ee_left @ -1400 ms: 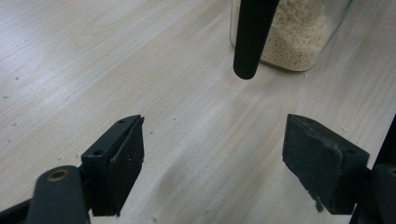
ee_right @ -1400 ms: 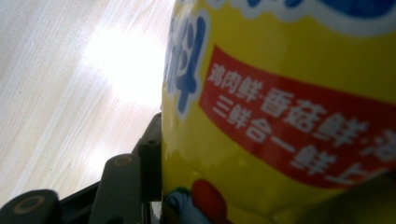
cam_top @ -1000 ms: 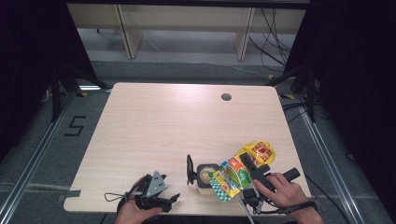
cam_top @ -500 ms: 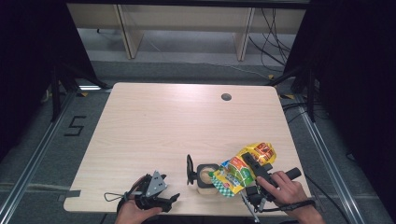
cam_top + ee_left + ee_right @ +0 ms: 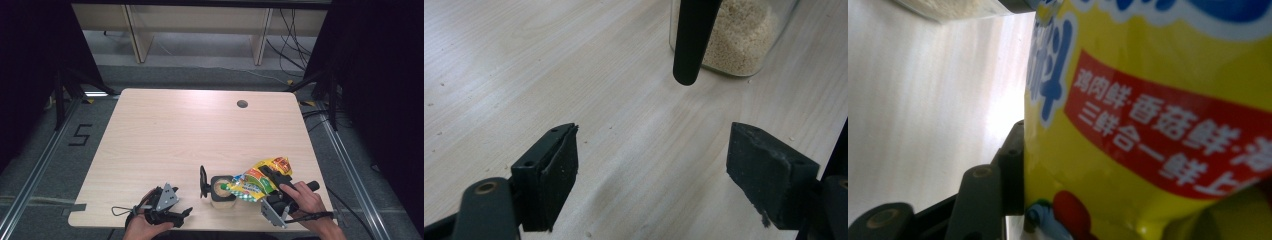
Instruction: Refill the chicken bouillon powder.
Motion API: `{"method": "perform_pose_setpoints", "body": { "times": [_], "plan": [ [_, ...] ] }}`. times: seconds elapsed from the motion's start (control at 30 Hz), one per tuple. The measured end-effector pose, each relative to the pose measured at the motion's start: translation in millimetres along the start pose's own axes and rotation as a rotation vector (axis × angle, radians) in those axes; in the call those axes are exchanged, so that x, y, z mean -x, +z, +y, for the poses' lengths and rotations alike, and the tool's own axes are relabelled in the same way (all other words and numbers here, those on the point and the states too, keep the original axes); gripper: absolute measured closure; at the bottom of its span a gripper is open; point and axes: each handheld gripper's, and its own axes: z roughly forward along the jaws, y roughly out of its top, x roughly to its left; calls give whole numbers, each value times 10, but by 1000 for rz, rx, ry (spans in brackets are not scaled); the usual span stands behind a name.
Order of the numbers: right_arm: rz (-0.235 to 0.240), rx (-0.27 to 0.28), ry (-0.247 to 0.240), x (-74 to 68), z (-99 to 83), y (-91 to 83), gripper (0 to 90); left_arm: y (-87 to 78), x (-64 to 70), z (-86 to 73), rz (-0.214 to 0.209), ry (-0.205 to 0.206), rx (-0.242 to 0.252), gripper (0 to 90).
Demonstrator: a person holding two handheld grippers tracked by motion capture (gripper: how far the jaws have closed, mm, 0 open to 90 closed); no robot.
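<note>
High view / table: a light wood-grain table (image 5: 165, 135) is seen with all activity at the near edge.
High view / jar: a small clear glass jar (image 5: 223, 189) stands near the front edge; its black flip lid (image 5: 203, 181) is hinged up on the jar's left side.
High view / bag: a yellow printed foil bag with red and green panels (image 5: 257, 181) is tipped with its low end at the jar mouth.
High view / right gripper (image 5: 272, 189): clamped on the bag, held in the person's right hand (image 5: 305, 200).
High view / left gripper (image 5: 182, 215): rested at the front edge, left of the jar and apart from it, nothing held.
Left gripper view / jaws: spread wide, only bare table between them.
Left gripper view / jar contents: pale beige granules are seen through the glass (image 5: 736, 35); the level above the frame cannot be told. The black lid edge (image 5: 691, 40) hangs in front.
Right gripper view / grip: one jaw is seen pressed flat against the bag face (image 5: 1158, 125); the other is hidden behind it. Bag contents cannot be seen.
Step (judged): pouring from bag into jar appears to be in hand.
Next (judged): bag mouth is to be kept over the opening, tilt raised gradually; jar could be steadied by the free gripper.
Risk (judged): a few loose grains lie on the table by the jar, so spillage is likely if the mouth drifts.
</note>
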Motion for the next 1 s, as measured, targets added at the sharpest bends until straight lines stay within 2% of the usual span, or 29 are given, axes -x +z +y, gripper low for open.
{"method": "perform_pose_setpoints", "body": {
  "times": [0.03,0.07,0.17,0.23,0.27,0.3,0.33,0.37,0.4,0.43,0.47,0.5,0.53,0.57,0.6,0.63,0.67,0.7,0.73,0.77,0.8,0.9,1.0],
  "plan": [
    [28,-6,46,-30,-14,5,504,1,-1,-1,0,1,2,205],
    [27,3,33,-16,-24,9,506,2,0,-1,0,1,3,205],
    [25,29,61,-24,-48,9,510,-2,0,1,1,0,0,205],
    [50,22,150,-84,-53,4,510,-6,-8,0,7,6,-3,205],
    [54,28,163,-88,-53,4,511,-6,-6,0,6,4,-2,205],
    [54,56,91,-30,-51,13,511,-7,-5,0,5,1,-5,205],
    [59,65,140,-55,-53,15,512,-7,-3,-1,4,0,-3,205],
    [69,79,134,-39,-57,21,512,-10,-3,0,1,1,-4,205],
    [75,84,152,-45,-61,20,513,-11,-4,0,2,0,-4,205],
    [95,79,206,-75,-65,15,513,-12,-5,0,2,1,-4,205],
    [103,89,196,-59,-68,16,514,-8,-8,-1,6,4,2,205],
    [115,101,259,-79,-82,13,515,-11,-10,1,7,3,-9,205],
    [114,114,214,-38,-89,17,516,-7,-7,-2,11,2,-4,205],
    [111,129,210,-18,-98,19,517,-16,-11,2,6,10,-8,205],
    [127,133,305,-60,-113,12,518,-15,-5,0,3,2,-4,205],
    [128,152,281,-25,-132,23,519,-15,-5,1,9,6,-3,205],
    [139,160,351,-59,-145,23,520,-16,-5,2,8,7,-2,205],
    [140,175,299,-19,-162,32,522,-16,-8,3,4,12,2,205],
    [141,187,292,-17,-170,37,523,-15,-1,1,1,2,4,205],
    [158,187,342,-55,-176,34,525,-20,-14,1,9,16,-8,205],
    [165,188,345,-61,-181,32,527,-15,-6,-1,4,4,0,205],
    [178,193,345,-70,-198,48,532,-20,-8,-1,9,5,-4,205],
    [193,193,381,-77,-224,53,542,-21,-8,-2,10,5,-4,205]
  ]
}}
